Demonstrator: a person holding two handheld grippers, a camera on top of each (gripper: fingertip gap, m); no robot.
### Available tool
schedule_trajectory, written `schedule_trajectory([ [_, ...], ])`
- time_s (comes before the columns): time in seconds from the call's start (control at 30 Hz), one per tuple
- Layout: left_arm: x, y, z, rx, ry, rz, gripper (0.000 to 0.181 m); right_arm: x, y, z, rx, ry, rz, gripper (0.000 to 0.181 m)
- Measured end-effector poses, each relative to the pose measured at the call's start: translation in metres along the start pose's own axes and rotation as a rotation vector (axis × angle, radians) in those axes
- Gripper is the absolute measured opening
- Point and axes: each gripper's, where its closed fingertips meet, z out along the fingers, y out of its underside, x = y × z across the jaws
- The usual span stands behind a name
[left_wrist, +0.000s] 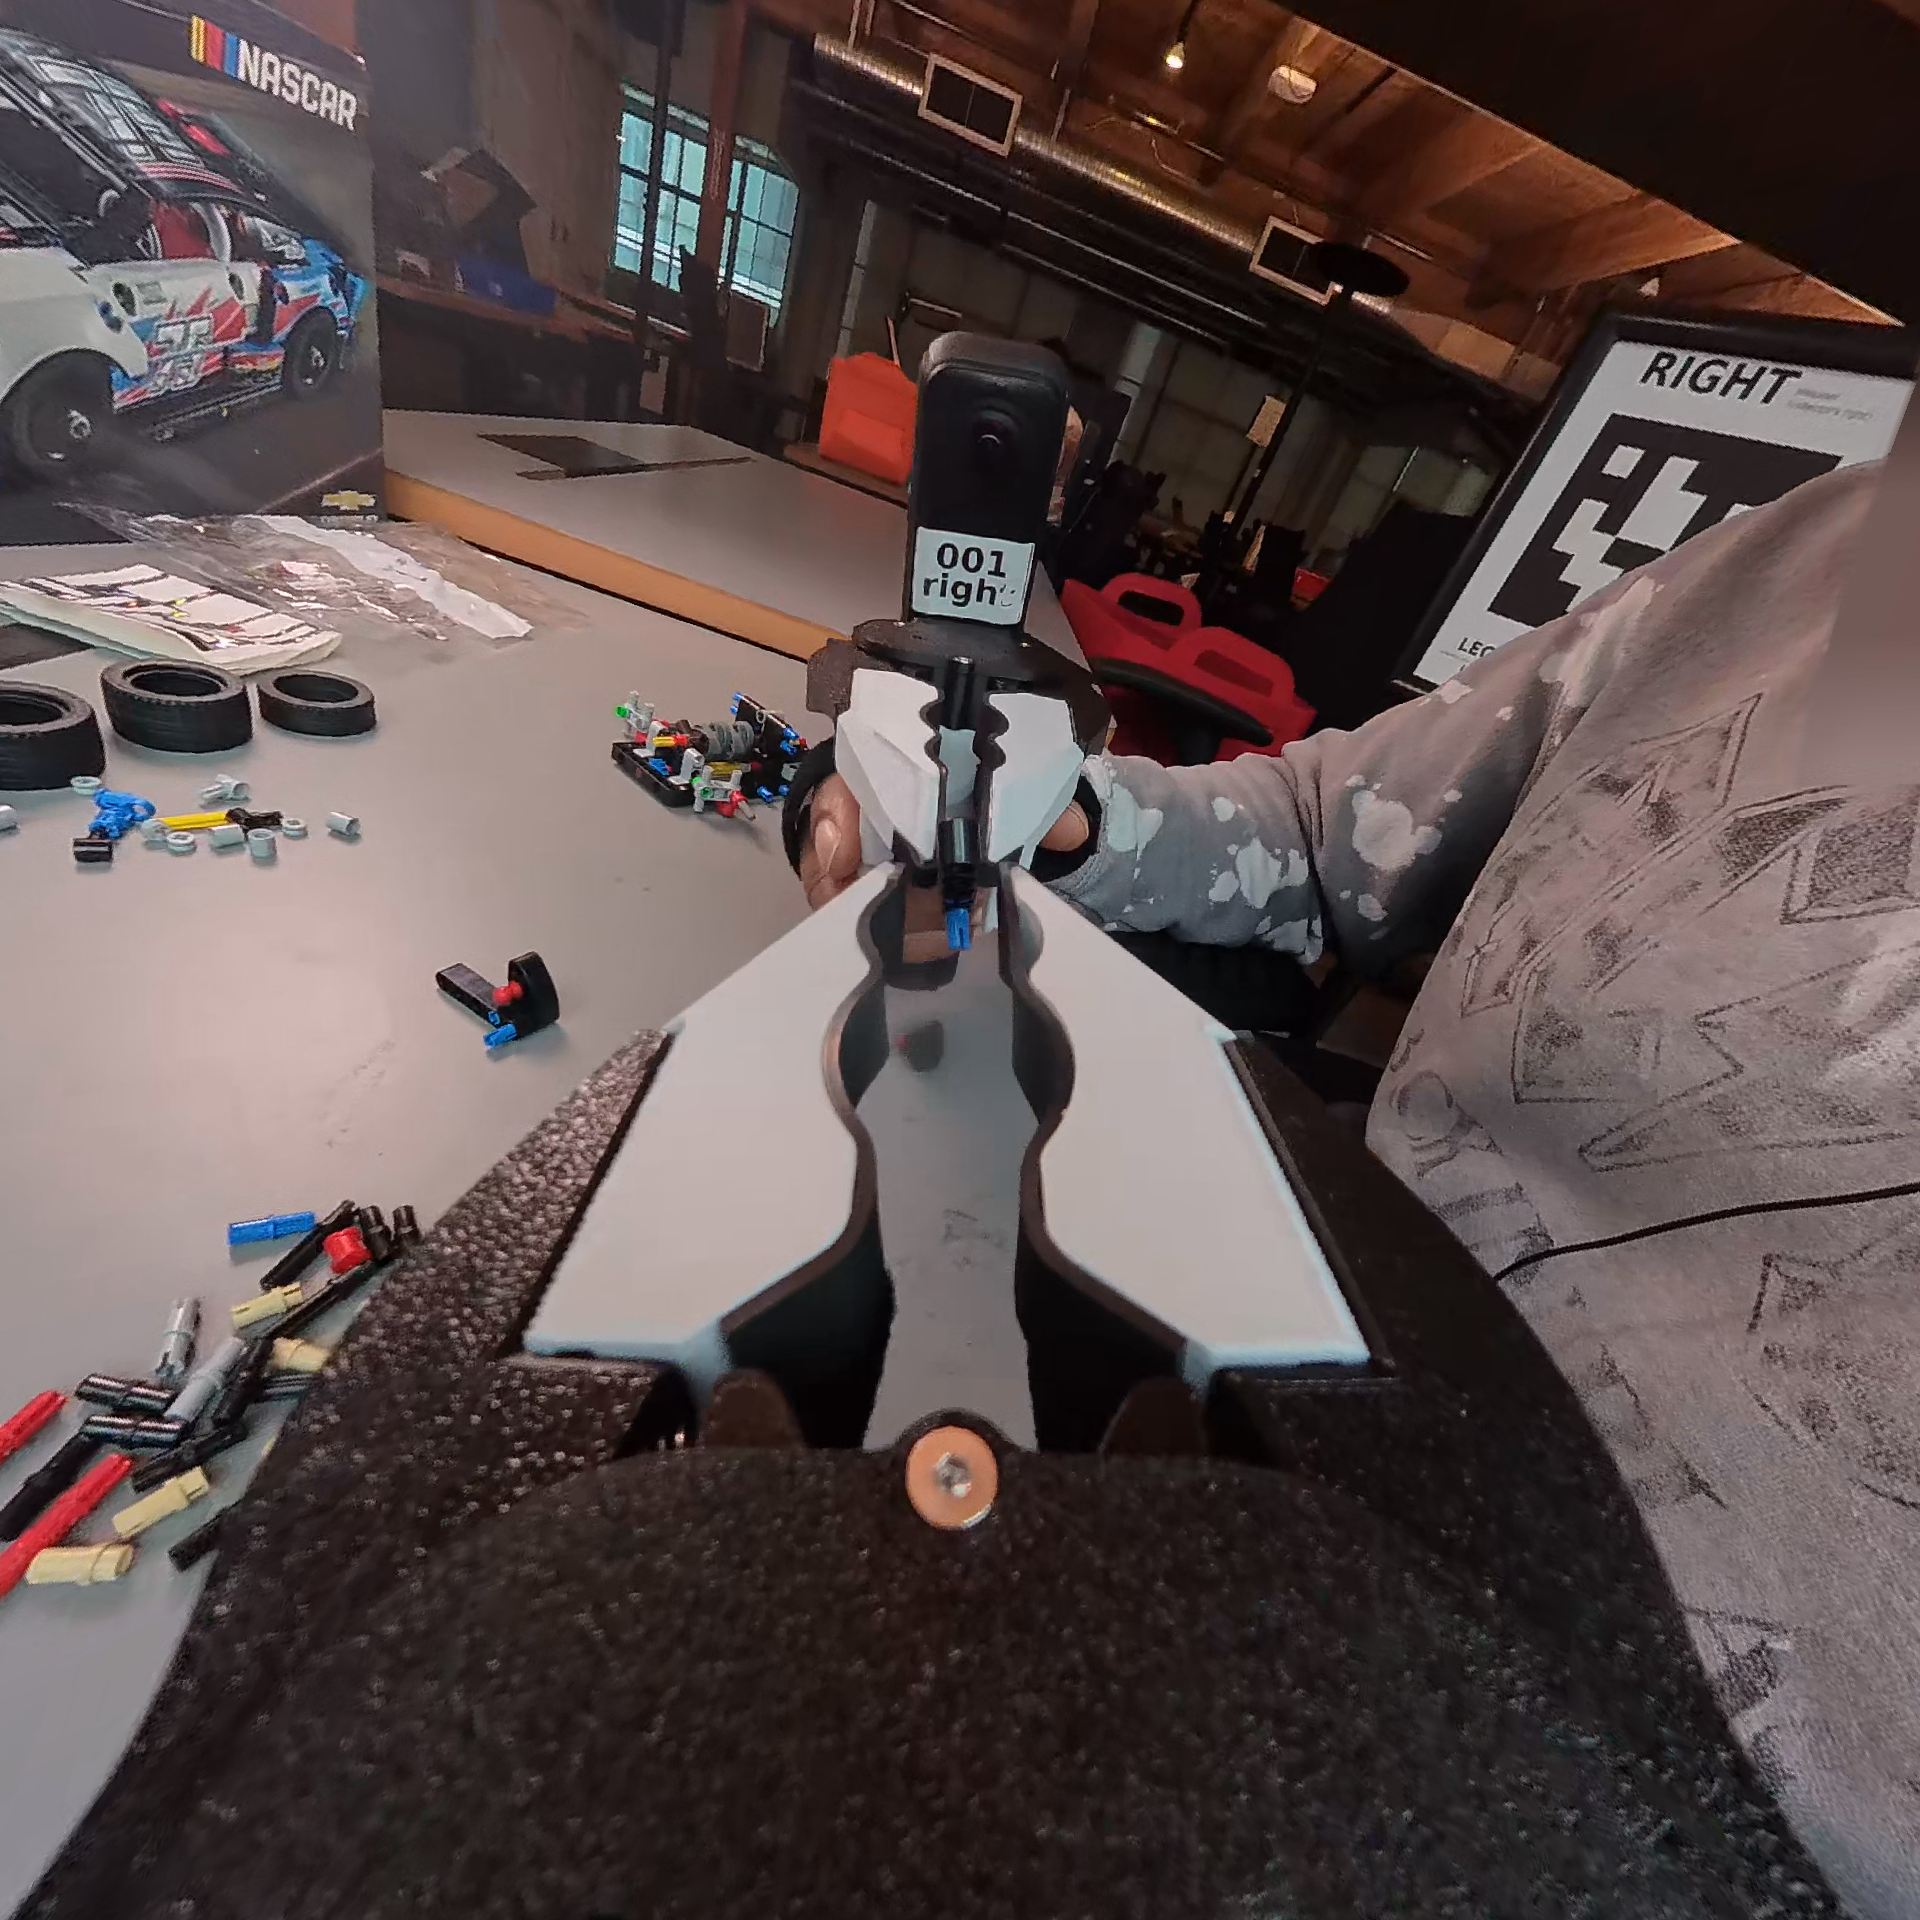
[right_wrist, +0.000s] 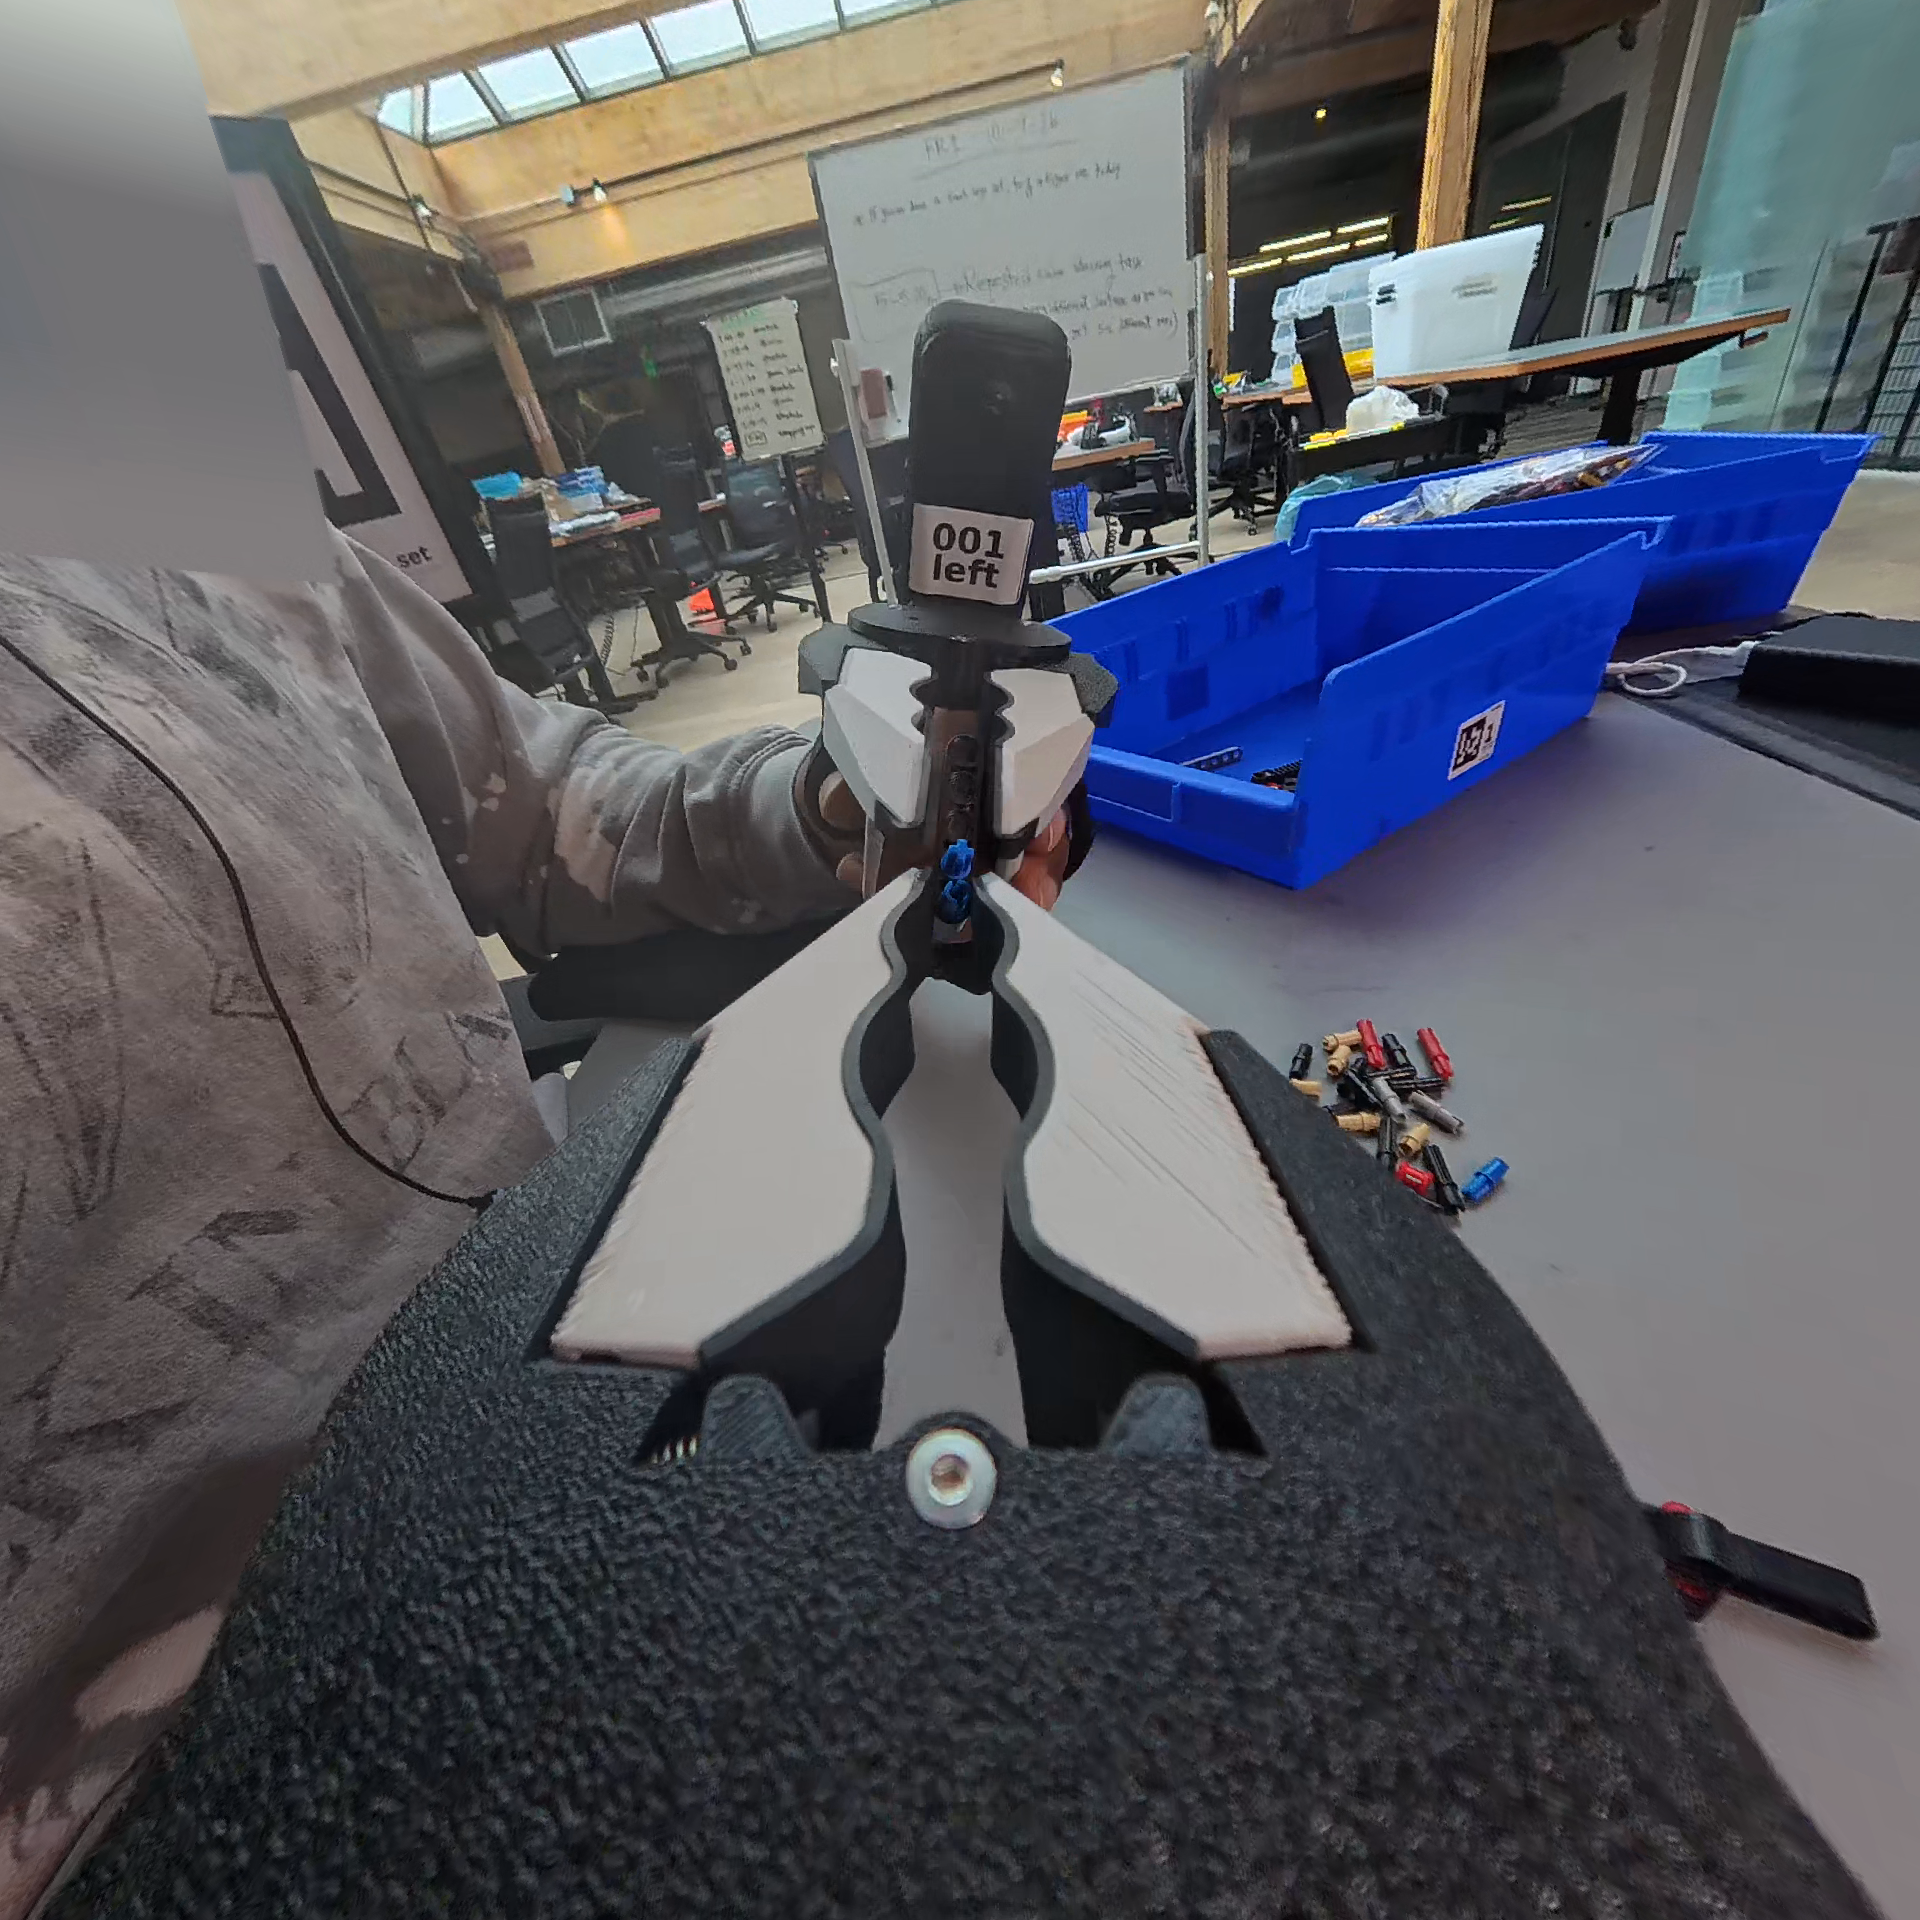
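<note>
My two grippers face each other tip to tip above the grey table. My left gripper is shut on a black beam with holes, held upright, with a blue pin in its near end. My right gripper is shut on a small black part that ends in a second blue pin, which also shows in the left wrist view. The two held parts meet between the fingertips. I cannot tell if they are joined. A hand holds each gripper from behind.
Black tyres, a partly built model, loose pins, a small black piece and a pile of pins lie to the left. Blue bins and another pin pile lie to the right. A box stands behind.
</note>
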Motion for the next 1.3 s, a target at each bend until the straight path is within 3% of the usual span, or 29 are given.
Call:
schedule_trajectory([
  [0.1, 0.003, 0.001, 0.004, -0.008, -0.005, 0.02, 0.008, -0.002, 0.003, 0.003, -0.015, -0.003, -0.008, 0.007],
  [0.33, 0.006, 0.018, 0.006, -0.145, -0.027, 0.109, 0.007, -0.005, 0.012, -0.001, -0.119, -0.018, -0.064, 0.01],
  [0.73, 0.005, 0.028, 0.005, -0.242, -0.049, 0.156, 0.007, -0.008, 0.023, 0.001, -0.206, -0.003, -0.195, 0.003],
  [0.77, 0.001, 0.03, 0.003, -0.256, -0.071, 0.16, 0.007, -0.005, 0.02, -0.003, -0.185, -0.003, -0.17, 0.003],
  [0.83, -0.023, 0.042, -0.019, -0.323, -0.18, 0.181, 0.007, 0.008, -0.026, -0.035, 0.037, 0.015, -0.054, 0.001],
  [0.9, -0.033, 0.04, -0.034, -0.292, -0.212, 0.125, 0.007, 0.026, -0.039, -0.056, 0.026, 0.128, -0.13, 0.002],
  [0.97, -0.037, 0.034, -0.032, -0.266, -0.216, 0.121, 0.007, 0.037, -0.025, -0.051, -0.041, 0.185, -0.133, 0.002],
  [1.13, -0.054, 0.024, -0.033, -0.179, -0.28, 0.052, 0.007, 0.077, 0.056, -0.024, -0.429, 0.346, -0.168, 0.004],
  [1.3, -0.071, 0.008, -0.047, 0.015, -0.304, -0.125, 0.007, 0.118, 0.091, 0.01, -0.679, 0.452, -0.296, 0.004],
])
